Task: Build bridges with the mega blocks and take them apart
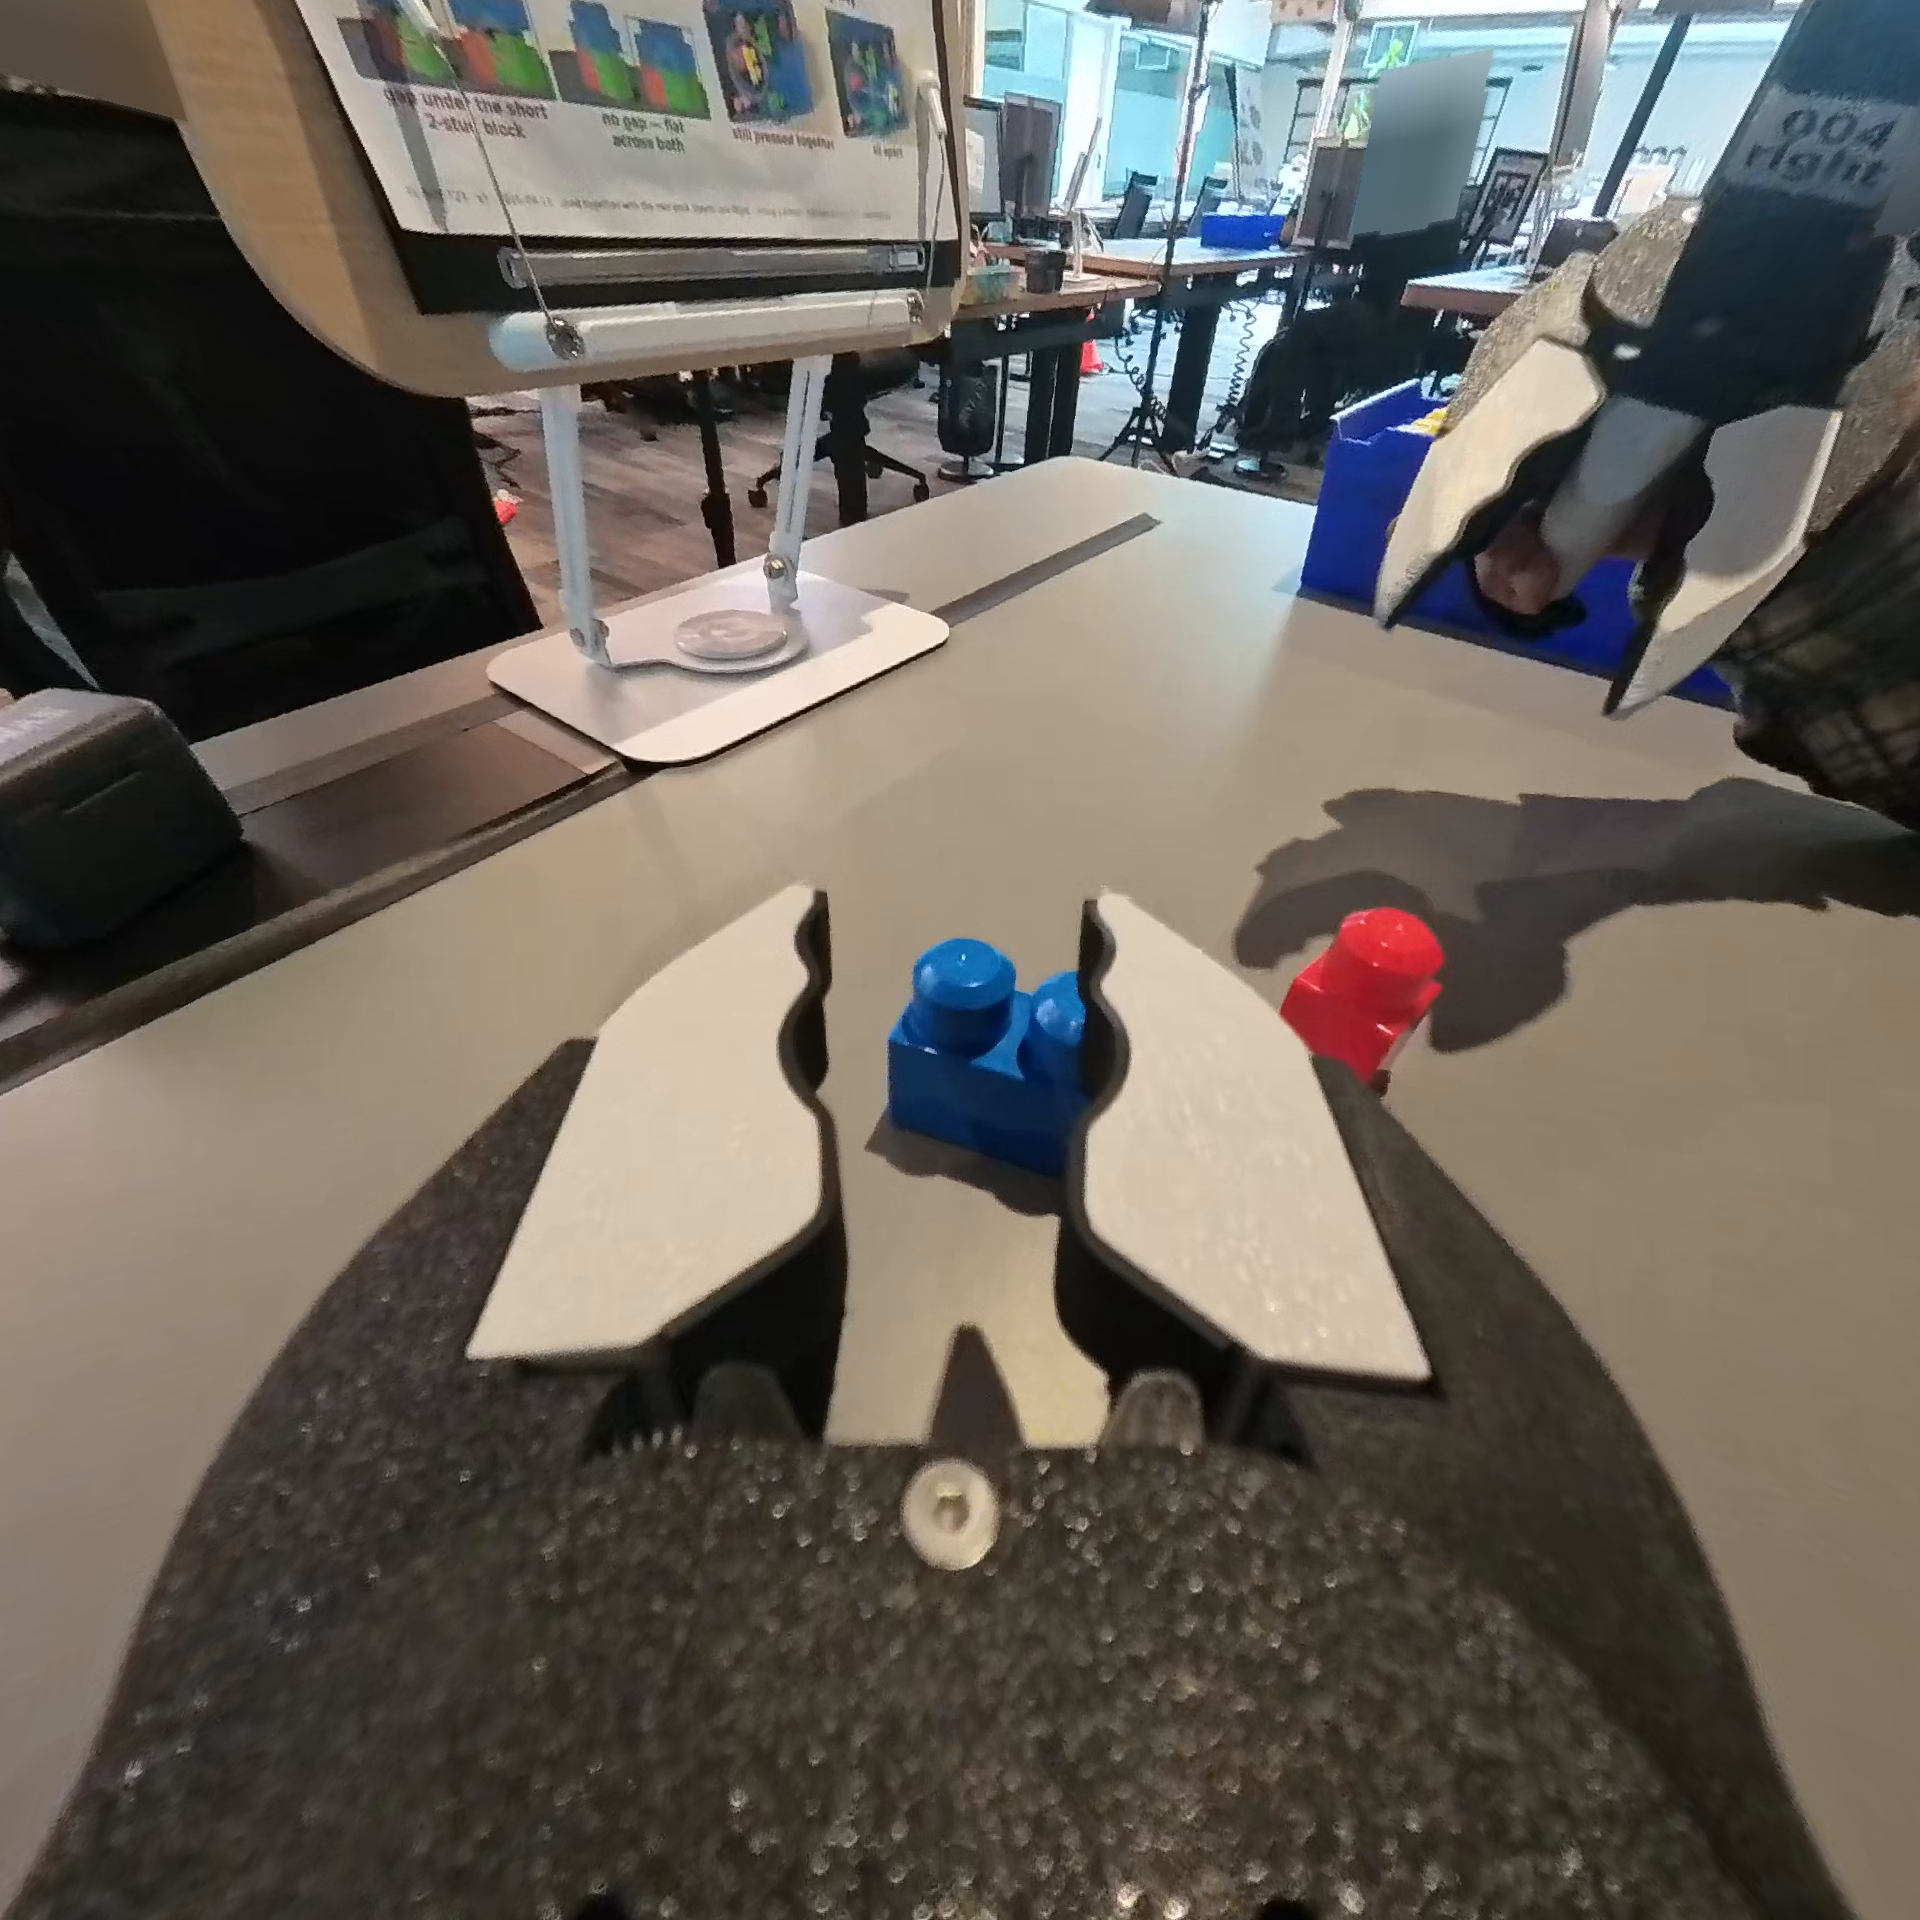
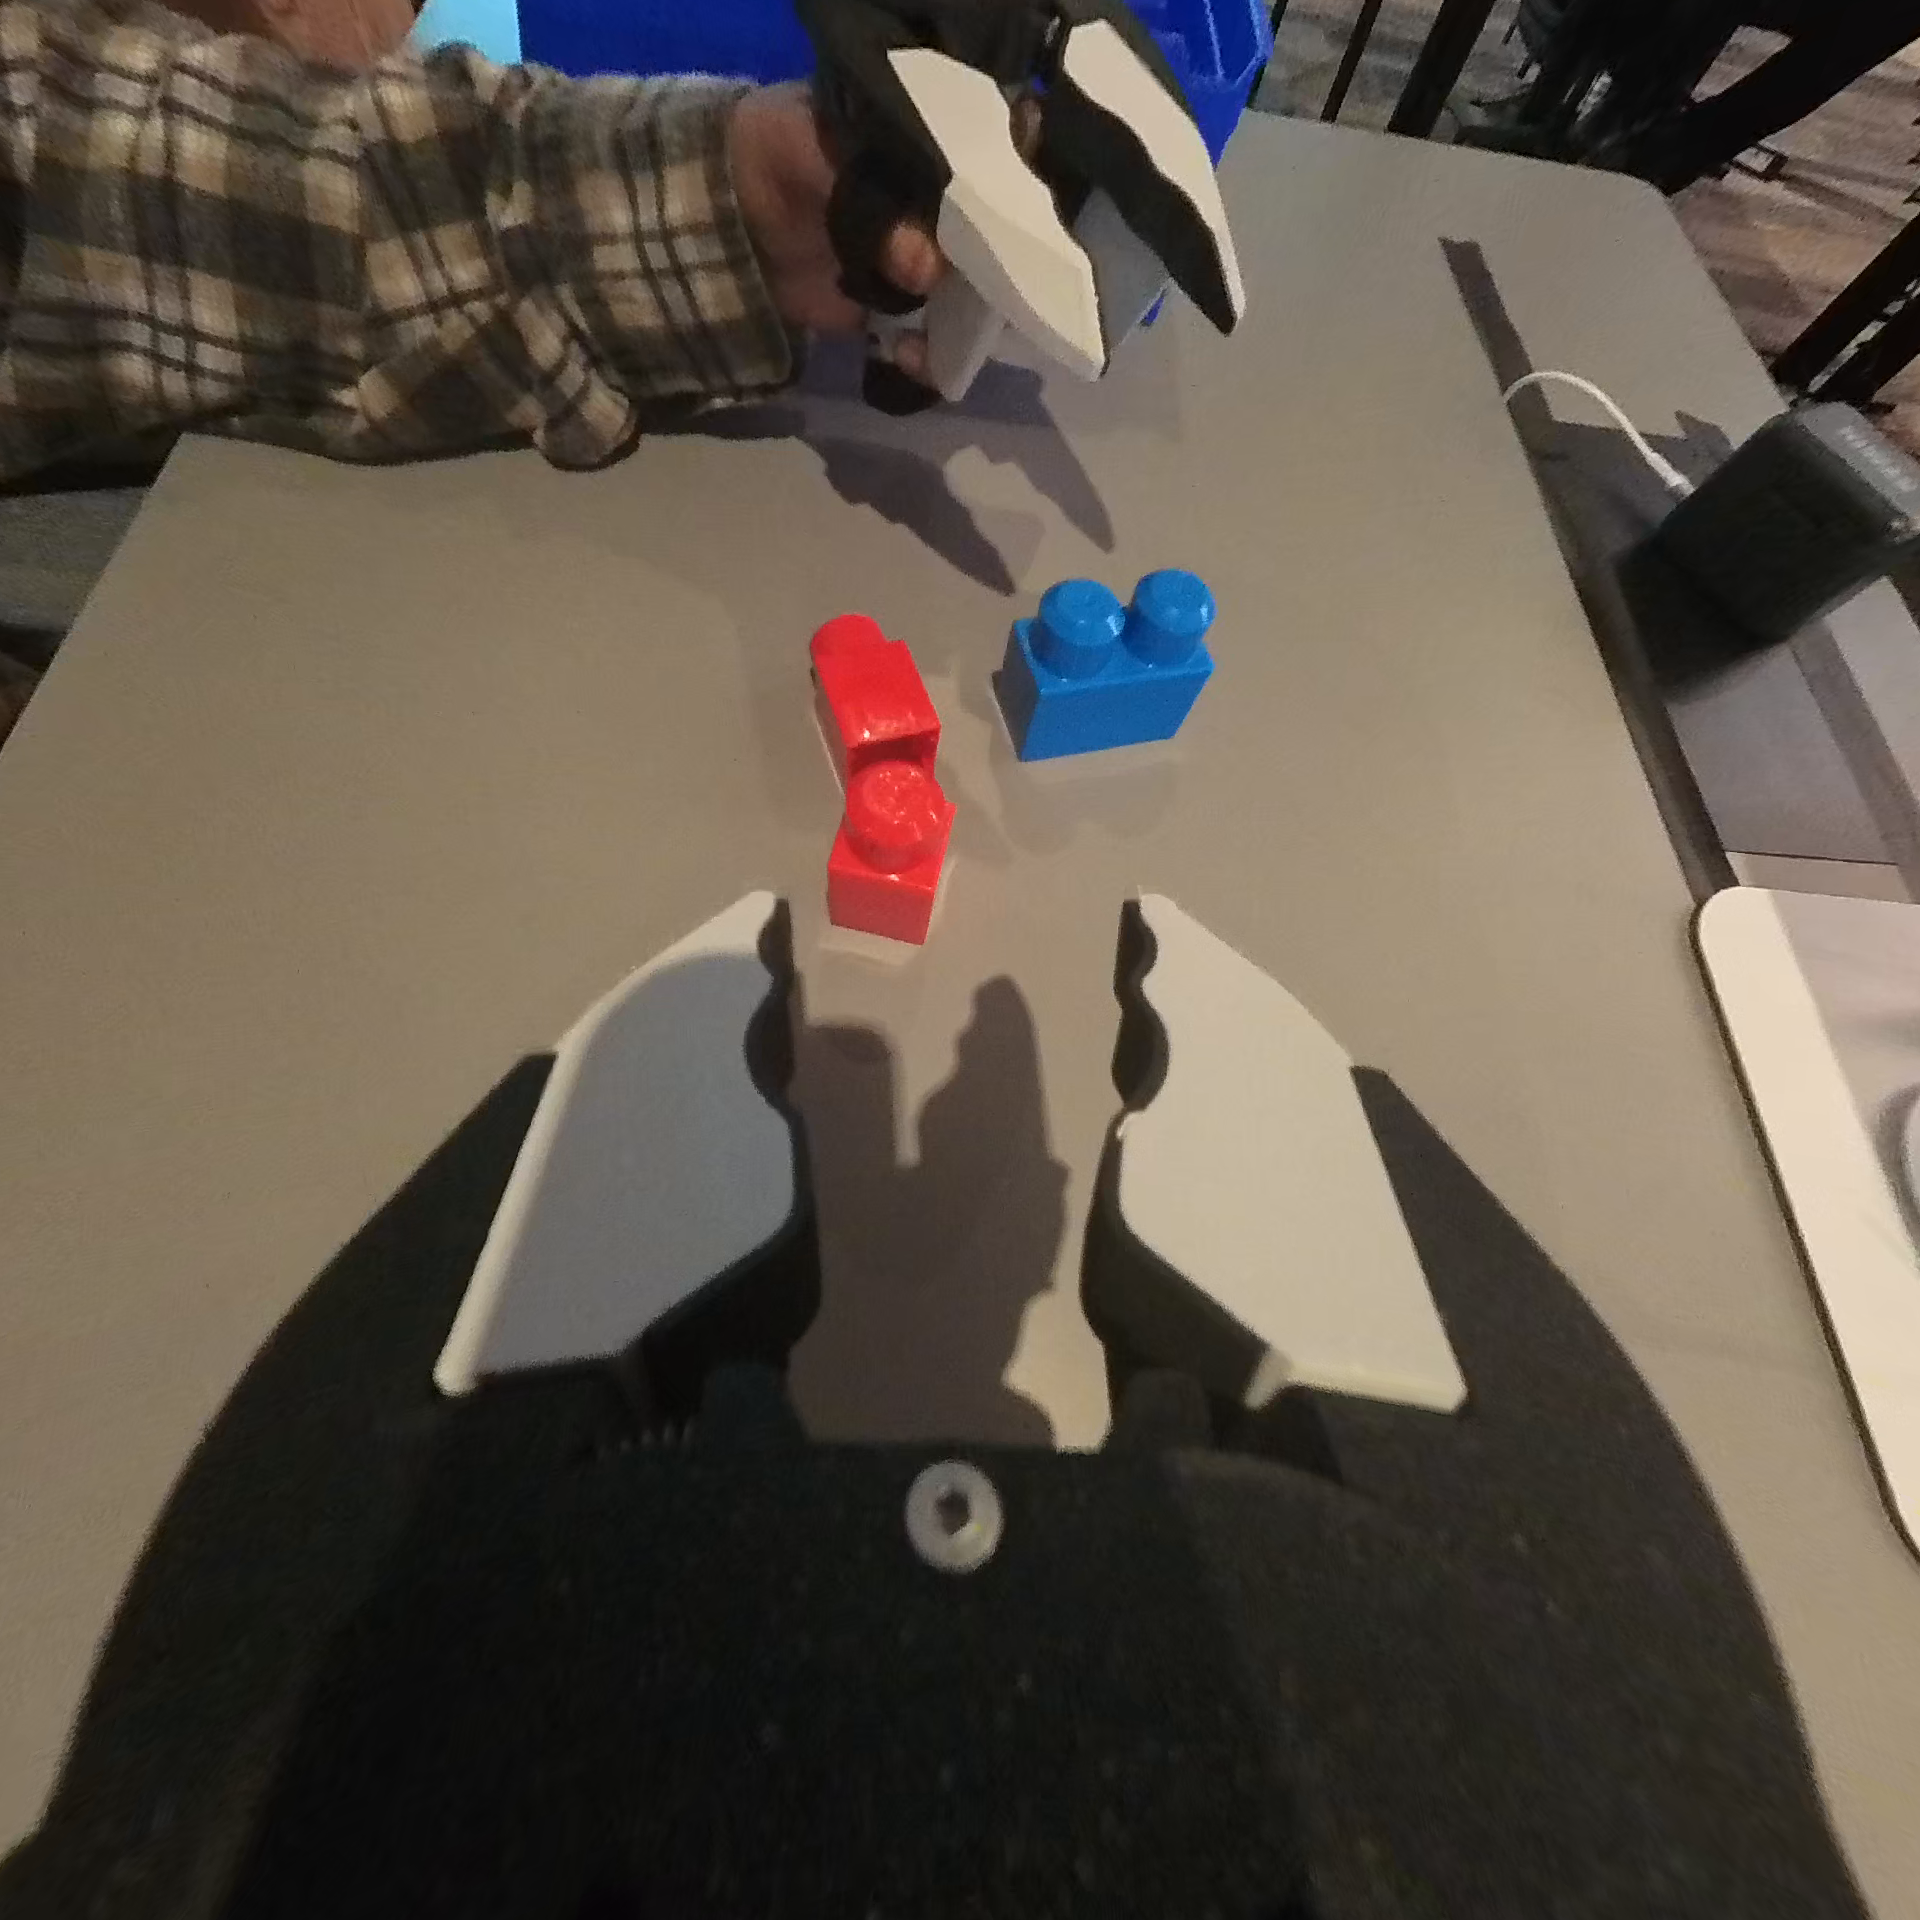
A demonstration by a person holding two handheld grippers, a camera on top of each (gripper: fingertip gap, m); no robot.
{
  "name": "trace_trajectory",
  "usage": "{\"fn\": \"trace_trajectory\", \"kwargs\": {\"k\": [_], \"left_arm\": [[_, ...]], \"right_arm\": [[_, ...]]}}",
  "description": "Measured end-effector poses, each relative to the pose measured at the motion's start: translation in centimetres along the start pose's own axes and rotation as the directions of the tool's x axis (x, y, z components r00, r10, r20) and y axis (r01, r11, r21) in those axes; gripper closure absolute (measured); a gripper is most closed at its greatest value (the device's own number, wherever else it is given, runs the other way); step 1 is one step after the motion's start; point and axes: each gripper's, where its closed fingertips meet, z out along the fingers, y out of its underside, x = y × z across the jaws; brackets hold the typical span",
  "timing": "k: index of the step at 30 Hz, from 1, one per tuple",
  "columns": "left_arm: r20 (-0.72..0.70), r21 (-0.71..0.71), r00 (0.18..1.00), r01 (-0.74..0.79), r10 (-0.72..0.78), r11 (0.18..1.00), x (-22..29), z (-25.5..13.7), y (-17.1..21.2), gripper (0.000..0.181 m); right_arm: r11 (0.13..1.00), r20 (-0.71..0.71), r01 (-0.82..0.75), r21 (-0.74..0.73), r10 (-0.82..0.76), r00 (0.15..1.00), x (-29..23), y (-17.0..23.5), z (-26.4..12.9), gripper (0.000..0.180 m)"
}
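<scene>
A blue two-stud block (image 1: 977, 1070) stands upright on the grey table (image 1: 1143, 727). It shows between the fingers of my left gripper (image 1: 956, 935), which is open, empty and held above the table. A red block (image 1: 1361, 997) stands to its right. In the right wrist view one red single-stud block (image 2: 888, 873) is upright, and a second red block (image 2: 868, 686) lies on its side just behind it. The blue block (image 2: 1107, 675) is to their right. My right gripper (image 2: 956, 914) is open and empty, just short of the upright red block. The left gripper (image 2: 1158, 338) hovers beyond the blocks. The right gripper (image 1: 1501, 665) is raised at the far right.
A blue bin (image 1: 1351, 540) sits at the table's far corner. A white stand (image 1: 717, 665) holds an instruction sheet; its base plate also shows in the right wrist view (image 2: 1818, 1143). A black box (image 2: 1766, 540) with a white cable sits at the edge. A plaid sleeve (image 2: 312, 239) rests on the table. The red single-stud block (image 2: 888, 873) lies some 8 centimeters from my right tips, 15 centimeters from my left tips.
</scene>
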Motion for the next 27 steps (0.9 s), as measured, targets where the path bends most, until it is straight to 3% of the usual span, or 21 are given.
{"fn": "trace_trajectory", "kwargs": {"k": [17,22,27], "left_arm": [[-0.017,-0.035,1.0,-0.019,0.018,0.999,0.4,0.0,0.4,0.138],[-0.008,-0.046,1.0,-0.03,0.03,0.999,0.3,0.0,0.4,0.14],[-0.005,-0.055,0.999,-0.034,0.034,0.998,0.3,0.0,0.5,0.142]], "right_arm": [[0.999,0.037,0.002,-0.045,0.0,0.999,-1.1,0.5,2.3,0.121],[0.992,0.074,-0.111,-0.053,0.114,0.991,-2.2,0.8,5.6,0.128],[0.963,0.004,-0.265,-0.045,0.265,0.964,-1.5,1.4,8.5,0.13]]}}
